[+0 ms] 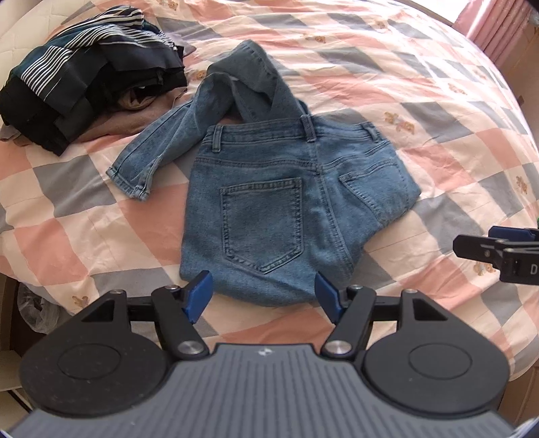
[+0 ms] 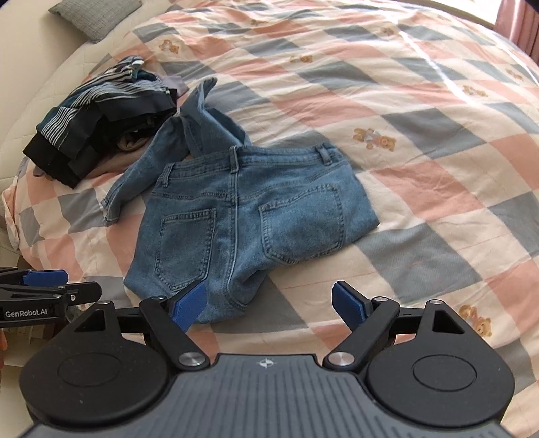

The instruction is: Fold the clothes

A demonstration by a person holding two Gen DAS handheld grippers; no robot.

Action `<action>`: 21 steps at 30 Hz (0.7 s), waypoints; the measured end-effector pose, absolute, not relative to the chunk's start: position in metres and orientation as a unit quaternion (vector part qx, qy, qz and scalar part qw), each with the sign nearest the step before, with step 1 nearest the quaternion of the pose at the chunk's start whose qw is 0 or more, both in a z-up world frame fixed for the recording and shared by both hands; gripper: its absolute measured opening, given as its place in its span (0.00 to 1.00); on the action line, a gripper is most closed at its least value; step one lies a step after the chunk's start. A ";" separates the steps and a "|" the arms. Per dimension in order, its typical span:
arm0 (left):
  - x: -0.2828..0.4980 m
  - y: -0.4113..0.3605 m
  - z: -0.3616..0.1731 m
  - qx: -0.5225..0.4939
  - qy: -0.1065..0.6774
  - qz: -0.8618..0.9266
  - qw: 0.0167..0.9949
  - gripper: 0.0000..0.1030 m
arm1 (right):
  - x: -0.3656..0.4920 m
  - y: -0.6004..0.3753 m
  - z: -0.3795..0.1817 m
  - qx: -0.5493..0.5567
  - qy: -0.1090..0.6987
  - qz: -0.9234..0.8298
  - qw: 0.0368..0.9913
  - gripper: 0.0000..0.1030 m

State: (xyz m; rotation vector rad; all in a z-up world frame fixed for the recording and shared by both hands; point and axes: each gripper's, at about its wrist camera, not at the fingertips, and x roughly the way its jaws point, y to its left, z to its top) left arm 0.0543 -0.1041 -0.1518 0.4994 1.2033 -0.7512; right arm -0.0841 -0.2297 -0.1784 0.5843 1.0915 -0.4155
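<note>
A pair of blue jeans (image 1: 269, 209) lies on the bed, back pockets up, waistband away from me, with the legs folded back and one cuff (image 1: 129, 177) sticking out to the left. My left gripper (image 1: 264, 296) hovers open at the jeans' near folded edge, nothing between its blue pads. In the right wrist view the same jeans (image 2: 242, 209) lie ahead and to the left, and my right gripper (image 2: 269, 303) is open just right of the near edge. Each gripper shows in the other's view: the right gripper (image 1: 498, 249) and the left gripper (image 2: 47, 286).
A pile of dark and striped clothes (image 1: 87, 77) sits at the back left, beside the jeans' legs. The checked pink, grey and white quilt (image 1: 421, 101) covers the bed. A grey pillow (image 2: 94, 15) lies far back. Pink curtain (image 1: 488, 30) at the far right.
</note>
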 end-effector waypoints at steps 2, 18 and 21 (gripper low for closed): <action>0.055 -0.101 -0.151 0.220 0.548 -0.339 0.732 0.61 | -0.083 -0.230 -0.179 0.270 0.509 -0.187 0.796 0.83; 0.082 -0.101 -0.191 0.158 0.537 -0.278 0.781 0.75 | -0.113 -0.312 -0.219 0.262 0.550 -0.130 0.782 0.85; 0.092 -0.117 -0.205 0.155 0.530 -0.290 0.782 0.76 | -0.120 -0.338 -0.230 0.254 0.561 -0.126 0.778 0.85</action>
